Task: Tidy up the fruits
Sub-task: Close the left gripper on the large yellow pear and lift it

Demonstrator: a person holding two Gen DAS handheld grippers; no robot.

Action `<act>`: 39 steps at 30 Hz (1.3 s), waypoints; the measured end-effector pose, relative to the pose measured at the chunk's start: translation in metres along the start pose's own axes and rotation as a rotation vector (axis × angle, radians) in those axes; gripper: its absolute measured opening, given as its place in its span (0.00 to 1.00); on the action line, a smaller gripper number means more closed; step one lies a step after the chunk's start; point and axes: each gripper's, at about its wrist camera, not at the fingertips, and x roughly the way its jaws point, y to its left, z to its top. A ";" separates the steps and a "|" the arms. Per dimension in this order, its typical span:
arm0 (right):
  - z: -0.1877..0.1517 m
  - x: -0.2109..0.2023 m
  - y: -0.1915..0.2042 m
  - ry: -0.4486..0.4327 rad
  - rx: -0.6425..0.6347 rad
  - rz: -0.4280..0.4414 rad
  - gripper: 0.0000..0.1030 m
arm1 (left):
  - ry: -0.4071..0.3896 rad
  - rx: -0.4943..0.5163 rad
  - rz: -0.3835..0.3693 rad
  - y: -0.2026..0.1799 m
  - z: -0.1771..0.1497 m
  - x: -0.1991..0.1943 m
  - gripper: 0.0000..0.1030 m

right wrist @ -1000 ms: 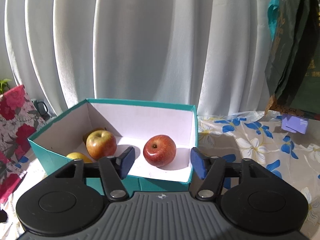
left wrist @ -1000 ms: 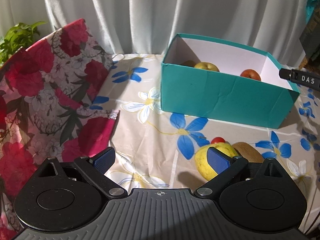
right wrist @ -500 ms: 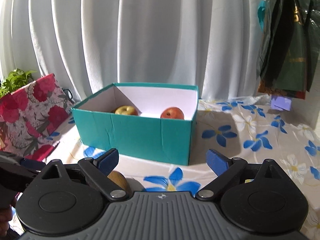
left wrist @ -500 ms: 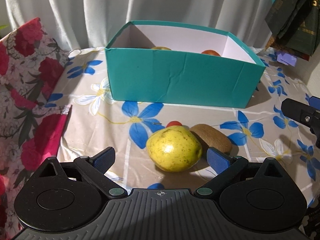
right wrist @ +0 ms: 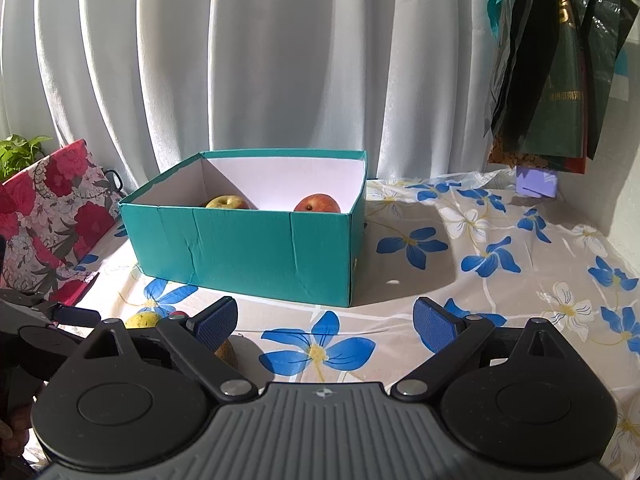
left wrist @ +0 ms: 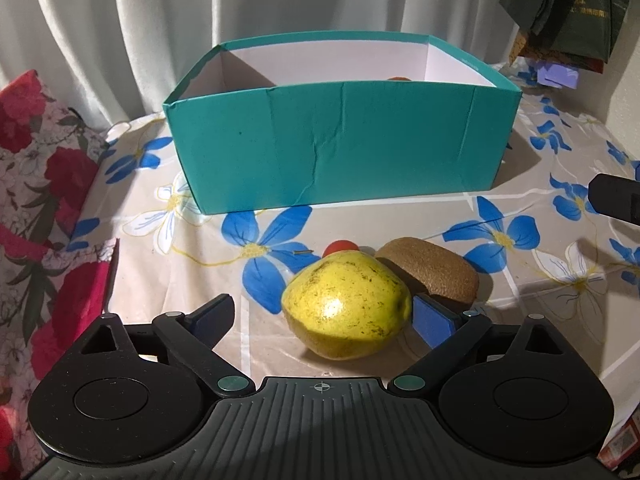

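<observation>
Left wrist view: left gripper [left wrist: 322, 316] wide open, its fingers [left wrist: 434, 318] flanking but not gripping a yellow pear [left wrist: 346, 316] on the worktop [left wrist: 500, 276], a kiwi [left wrist: 434, 270] touching the pear and a small red fruit [left wrist: 340, 247] behind, all before the teal box [left wrist: 340, 144]. Right wrist view: right gripper [right wrist: 326, 322] wide open and empty over the flowered cloth; two apples [right wrist: 316, 203] lay inside the box.

Both grippers, left gripper [left wrist: 324, 318] and right gripper [right wrist: 326, 322], seemingly hold jaws wide
</observation>
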 end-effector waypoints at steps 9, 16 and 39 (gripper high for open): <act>-0.001 0.009 0.002 0.035 0.010 0.002 0.92 | 0.011 0.032 -0.028 0.001 0.001 0.015 0.91; 0.000 0.016 0.009 0.047 -0.003 0.018 0.92 | 0.031 0.031 -0.049 0.001 0.000 0.023 0.86; 0.002 0.018 0.008 0.049 -0.006 0.026 0.92 | 0.025 -0.020 -0.050 0.005 0.002 0.018 0.74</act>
